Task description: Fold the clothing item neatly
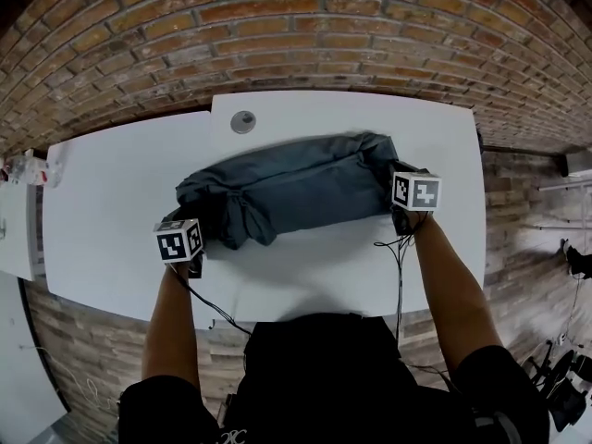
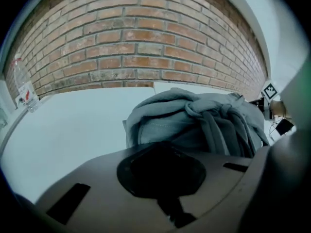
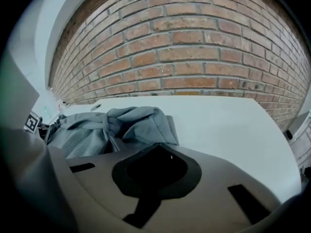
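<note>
Looking down from the head view, I see the grey-blue garment [image 1: 296, 188] bunched in a long, rumpled heap across the middle of the white table [image 1: 111, 202], its length running left to right, with a thicker wad of folds at its near-left end. My left gripper [image 1: 185, 240] sits at that near-left end, touching the cloth's edge, and my right gripper [image 1: 409, 200] sits at the garment's right end, also against the fabric. In the left gripper view the jaws are pressed together into one dark mass, with twisted folds lying just past them; the right gripper view shows the same, jaws pressed together with a puffed fold of cloth directly beyond. I cannot tell from either view whether any cloth is caught between the jaws. A small round grey disc [image 1: 243, 121] lies on the table beyond the garment, apart from it. A clear plastic bottle [image 2: 22, 86] stands at the table's far-left side. A brick wall [image 1: 296, 26] rises behind the table's far edge, and black cables [image 1: 400, 257] trail down from the right gripper over the near edge.
</note>
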Motion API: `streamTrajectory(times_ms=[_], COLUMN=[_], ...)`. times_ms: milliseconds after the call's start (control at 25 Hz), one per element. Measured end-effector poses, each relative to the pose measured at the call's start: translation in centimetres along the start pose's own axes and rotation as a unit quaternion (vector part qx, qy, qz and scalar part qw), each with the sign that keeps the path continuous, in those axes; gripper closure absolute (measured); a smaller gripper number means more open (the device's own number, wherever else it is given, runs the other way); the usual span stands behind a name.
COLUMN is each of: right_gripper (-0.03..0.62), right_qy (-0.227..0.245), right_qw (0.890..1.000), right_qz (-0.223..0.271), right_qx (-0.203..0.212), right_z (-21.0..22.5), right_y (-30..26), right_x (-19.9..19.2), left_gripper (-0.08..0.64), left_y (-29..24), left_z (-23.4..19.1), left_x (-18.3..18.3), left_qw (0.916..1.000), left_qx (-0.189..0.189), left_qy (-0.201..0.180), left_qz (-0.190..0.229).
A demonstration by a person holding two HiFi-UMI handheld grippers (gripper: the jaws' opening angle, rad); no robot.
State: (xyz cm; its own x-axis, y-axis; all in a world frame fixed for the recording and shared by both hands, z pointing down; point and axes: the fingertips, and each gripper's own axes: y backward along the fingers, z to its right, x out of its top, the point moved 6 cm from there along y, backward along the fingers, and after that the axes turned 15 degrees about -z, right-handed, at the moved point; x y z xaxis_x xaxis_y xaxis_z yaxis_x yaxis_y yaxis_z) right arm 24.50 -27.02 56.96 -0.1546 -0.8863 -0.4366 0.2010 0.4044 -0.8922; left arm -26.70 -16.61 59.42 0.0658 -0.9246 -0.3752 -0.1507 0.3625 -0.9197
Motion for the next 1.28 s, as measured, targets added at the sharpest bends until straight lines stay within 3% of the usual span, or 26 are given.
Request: streamTrajectory(times_ms=[160, 280, 400, 560, 720, 840, 1000, 1280], right_gripper=[0.591, 0.59, 0.591, 0.591, 0.591, 0.591, 0.591, 0.591], right_qy=[-0.004, -0.004, 0.001, 0.005, -0.024, -0.06, -0.072, -0.091], right_qw=[1.0, 0.998, 0.995, 0.991, 0.984, 0.978, 0.98, 0.979], right_qz=[0.004, 0.04, 0.093, 0.126, 0.162, 0.181, 0.171, 0.175], right_qx=[0.02, 0.043, 0.045, 0.054, 0.066, 0.08, 0.069, 0.059], right_z=[0.1, 0.4, 0.5, -2.0, -5.3, -8.0, -12.4, -15.7], right_y=[0.0, 1.9, 5.5, 9.9, 14.3, 16.3, 18.0, 22.3], right_x=[0.0, 0.2, -0.7, -4.0, -8.5, -12.5, -19.1, -27.7], left_gripper=[0.561, 0.561, 0.561, 0.561, 0.561, 0.561, 0.561, 0.561], left_y=[1.0, 3.8, 6.3, 9.5, 12.3, 12.8, 13.4, 13.7], left_z=[-0.5, -0.6, 0.1, 1.4, 2.8, 3.4, 3.8, 5.0], left_x=[-0.2, -0.9, -2.1, -4.1, -6.4, -9.1, -13.5, -21.2], left_qw=[0.999, 0.9962, 0.9951, 0.9919, 0.9855, 0.9859, 0.9858, 0.9881], left_qx=[0.002, 0.02, 0.027, 0.022, 0.01, -0.021, -0.061, -0.084], left_qy=[0.031, 0.054, 0.046, 0.034, 0.028, 0.018, 0.002, -0.038], left_qz=[0.031, 0.065, 0.083, 0.121, 0.167, 0.165, 0.156, 0.123])
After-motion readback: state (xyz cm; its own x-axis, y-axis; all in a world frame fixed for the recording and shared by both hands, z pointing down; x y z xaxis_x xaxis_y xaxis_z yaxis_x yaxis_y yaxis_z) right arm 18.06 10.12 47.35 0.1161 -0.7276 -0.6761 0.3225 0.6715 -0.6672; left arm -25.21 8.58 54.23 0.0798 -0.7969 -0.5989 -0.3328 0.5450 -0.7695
